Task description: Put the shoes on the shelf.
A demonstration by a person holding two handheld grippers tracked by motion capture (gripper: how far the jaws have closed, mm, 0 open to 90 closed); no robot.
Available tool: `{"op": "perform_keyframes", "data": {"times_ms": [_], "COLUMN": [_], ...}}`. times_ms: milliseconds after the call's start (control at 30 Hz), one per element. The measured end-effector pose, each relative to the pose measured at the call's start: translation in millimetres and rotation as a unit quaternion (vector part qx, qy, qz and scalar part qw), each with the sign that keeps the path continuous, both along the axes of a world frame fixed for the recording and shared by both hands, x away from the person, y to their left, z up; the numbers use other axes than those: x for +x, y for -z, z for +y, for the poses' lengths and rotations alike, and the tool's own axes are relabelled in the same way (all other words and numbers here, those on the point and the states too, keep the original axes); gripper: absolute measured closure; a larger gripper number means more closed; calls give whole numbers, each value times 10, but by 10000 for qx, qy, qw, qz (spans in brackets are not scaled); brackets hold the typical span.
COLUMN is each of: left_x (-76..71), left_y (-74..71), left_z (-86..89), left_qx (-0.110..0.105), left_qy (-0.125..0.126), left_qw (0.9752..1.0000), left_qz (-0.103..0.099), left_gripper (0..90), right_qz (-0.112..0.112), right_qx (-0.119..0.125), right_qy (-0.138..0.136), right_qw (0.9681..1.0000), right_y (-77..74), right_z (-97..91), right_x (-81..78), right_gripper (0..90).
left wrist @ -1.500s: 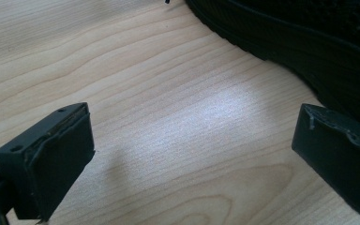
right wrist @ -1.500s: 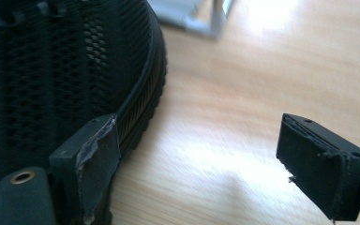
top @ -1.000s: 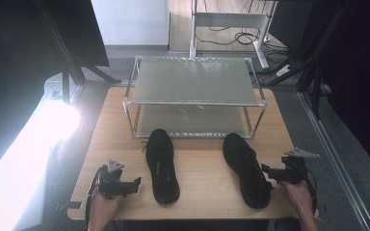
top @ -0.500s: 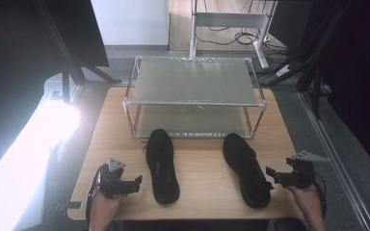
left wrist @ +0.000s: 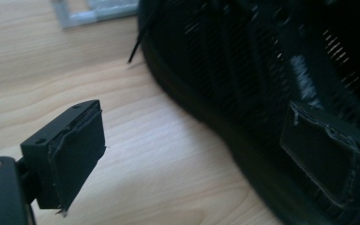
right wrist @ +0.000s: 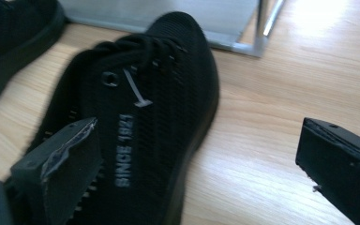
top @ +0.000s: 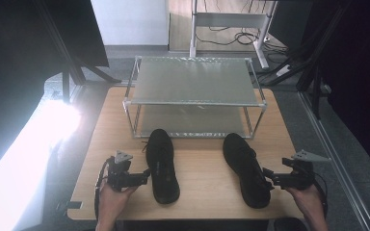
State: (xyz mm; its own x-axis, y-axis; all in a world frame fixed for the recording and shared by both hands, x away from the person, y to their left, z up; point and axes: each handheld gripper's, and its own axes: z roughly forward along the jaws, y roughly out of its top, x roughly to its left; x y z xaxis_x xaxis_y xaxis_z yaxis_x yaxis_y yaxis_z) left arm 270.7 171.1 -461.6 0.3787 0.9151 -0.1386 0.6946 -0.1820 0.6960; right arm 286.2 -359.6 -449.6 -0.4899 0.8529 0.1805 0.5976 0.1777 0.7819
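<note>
I see two black mesh lace-up shoes on the light wooden desk (top: pixel 207 187), toes pointing far toward a two-tier metal-frame shoe rack (top: pixel 192 82). Left shoe (top: pixel 161 163) lies near centre; right shoe (top: pixel 244 168), printed "SINCE 1924" on its side, sits to the right, well apart from it. My left claw (top: pixel 142 177) rests just beside the left shoe's near edge, jaws wide apart, gripping nothing. My right claw (top: pixel 269 175) sits close beside the right shoe, jaws spread wide, empty.
</note>
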Motion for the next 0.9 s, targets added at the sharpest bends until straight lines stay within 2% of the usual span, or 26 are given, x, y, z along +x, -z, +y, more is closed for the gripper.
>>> {"op": "perform_keyframes", "data": {"times_ms": [133, 267, 300, 433, 500, 600, 700, 800, 867, 900], "left_x": [83, 187, 211, 303, 330, 336, 344, 354, 396, 396], "left_y": [-43, -42, -35, 1, 6, -7, -1, 43, 116, 116], "left_z": [-118, -240, -255, -279, -292, -331, -360, -415, -437, -437], "left_qx": [-29, -16, -75, -196, -233, -213, -302, -176, -76, -76], "left_qy": [93, 175, 187, 162, 151, 240, 400, 466, 355, 355], "left_qw": [10000, 9998, 9998, 9996, 9995, 9994, 9985, 9983, 9983, 9983], "left_qz": [8, 69, 88, 154, 176, 161, 233, 313, 461, 461], "left_gripper": [74, 78, 78, 80, 81, 111, 132, 137, 129, 128], "right_qz": [15, 37, 60, 230, 366, 422, 519, 534, 592, 592], "right_qx": [67, 42, 14, -139, -88, -196, -244, -279, -288, -288], "right_qy": [-214, -363, -394, -530, -586, -693, -840, -821, -812, -812], "right_qw": [9997, 9993, 9992, 9982, 9976, 9965, 9948, 9948, 9945, 9945], "right_y": [-37, -24, -13, 72, 123, 177, 243, 252, 265, 265], "right_z": [69, 125, 146, 235, 274, 340, 390, 389, 374, 374], "right_x": [-5, 27, 44, 161, 228, 315, 378, 387, 402, 402], "right_gripper": [39, 74, 86, 129, 134, 183, 259, 294, 326, 326]}}
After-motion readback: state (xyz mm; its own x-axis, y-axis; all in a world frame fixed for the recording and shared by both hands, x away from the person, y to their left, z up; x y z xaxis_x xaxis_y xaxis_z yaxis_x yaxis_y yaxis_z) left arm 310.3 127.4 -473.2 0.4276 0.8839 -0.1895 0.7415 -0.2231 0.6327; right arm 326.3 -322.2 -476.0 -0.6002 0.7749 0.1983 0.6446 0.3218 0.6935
